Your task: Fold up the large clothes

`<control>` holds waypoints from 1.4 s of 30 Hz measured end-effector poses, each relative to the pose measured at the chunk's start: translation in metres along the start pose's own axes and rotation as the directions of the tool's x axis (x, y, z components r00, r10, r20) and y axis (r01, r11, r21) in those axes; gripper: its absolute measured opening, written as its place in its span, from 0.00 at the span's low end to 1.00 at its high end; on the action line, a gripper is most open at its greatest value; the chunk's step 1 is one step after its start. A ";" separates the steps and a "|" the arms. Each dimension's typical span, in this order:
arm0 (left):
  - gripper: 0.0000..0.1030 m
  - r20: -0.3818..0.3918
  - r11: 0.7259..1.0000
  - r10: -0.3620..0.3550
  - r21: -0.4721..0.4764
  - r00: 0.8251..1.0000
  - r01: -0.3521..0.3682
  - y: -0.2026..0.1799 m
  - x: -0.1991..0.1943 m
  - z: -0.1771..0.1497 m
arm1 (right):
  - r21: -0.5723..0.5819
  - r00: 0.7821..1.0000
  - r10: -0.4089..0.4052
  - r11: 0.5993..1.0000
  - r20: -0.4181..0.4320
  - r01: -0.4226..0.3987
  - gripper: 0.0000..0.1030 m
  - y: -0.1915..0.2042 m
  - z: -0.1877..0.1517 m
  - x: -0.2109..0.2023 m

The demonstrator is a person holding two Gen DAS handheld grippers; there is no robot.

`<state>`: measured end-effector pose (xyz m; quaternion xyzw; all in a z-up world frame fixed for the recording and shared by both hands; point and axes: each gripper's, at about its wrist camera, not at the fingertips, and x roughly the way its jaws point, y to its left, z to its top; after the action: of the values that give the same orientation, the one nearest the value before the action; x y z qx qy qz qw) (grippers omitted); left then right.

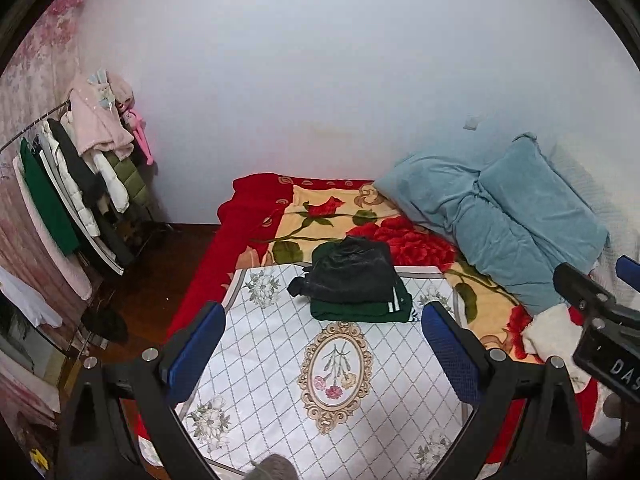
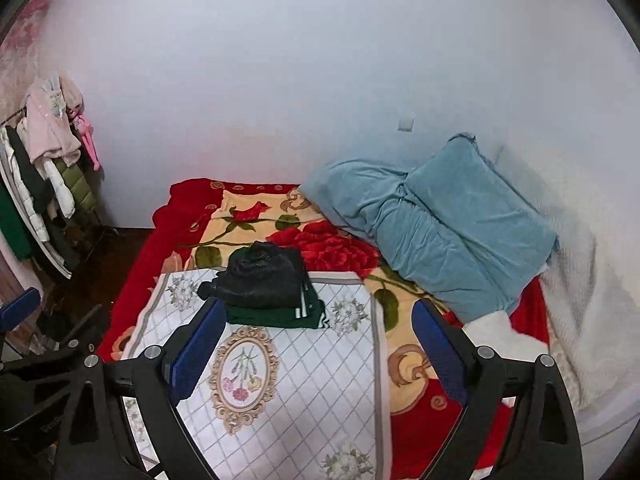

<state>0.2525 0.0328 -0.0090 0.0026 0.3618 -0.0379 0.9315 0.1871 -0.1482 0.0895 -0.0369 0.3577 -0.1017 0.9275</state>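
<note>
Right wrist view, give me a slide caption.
Open right claw above a patterned cloth with folded black and green clothes stacked.

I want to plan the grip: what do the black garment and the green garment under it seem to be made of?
The black garment looks like a slick synthetic shell, perhaps nylon or faux leather: it has a dull sheen and fine crinkles. The green garment beneath it looks like a matte knit, perhaps cotton or fleece: it shows no shine, soft folded edges and white stripes at one side. Both are guesses from the look alone.
</note>
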 end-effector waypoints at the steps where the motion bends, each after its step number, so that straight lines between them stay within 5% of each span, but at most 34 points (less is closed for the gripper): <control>1: 0.97 0.002 1.000 -0.005 -0.006 1.000 0.005 -0.001 -0.001 -0.001 | -0.002 1.000 0.000 1.000 0.000 0.000 0.93 -0.001 0.001 -0.003; 42: 0.97 0.060 1.000 0.000 -0.026 0.998 0.002 -0.009 -0.033 0.000 | 0.017 1.000 0.021 1.000 0.014 -0.021 0.94 -0.019 -0.001 -0.025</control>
<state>0.2276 0.0260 0.0141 -0.0109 0.3342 -0.0336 0.9418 0.1654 -0.1615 0.1077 -0.0258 0.3507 -0.0950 0.9313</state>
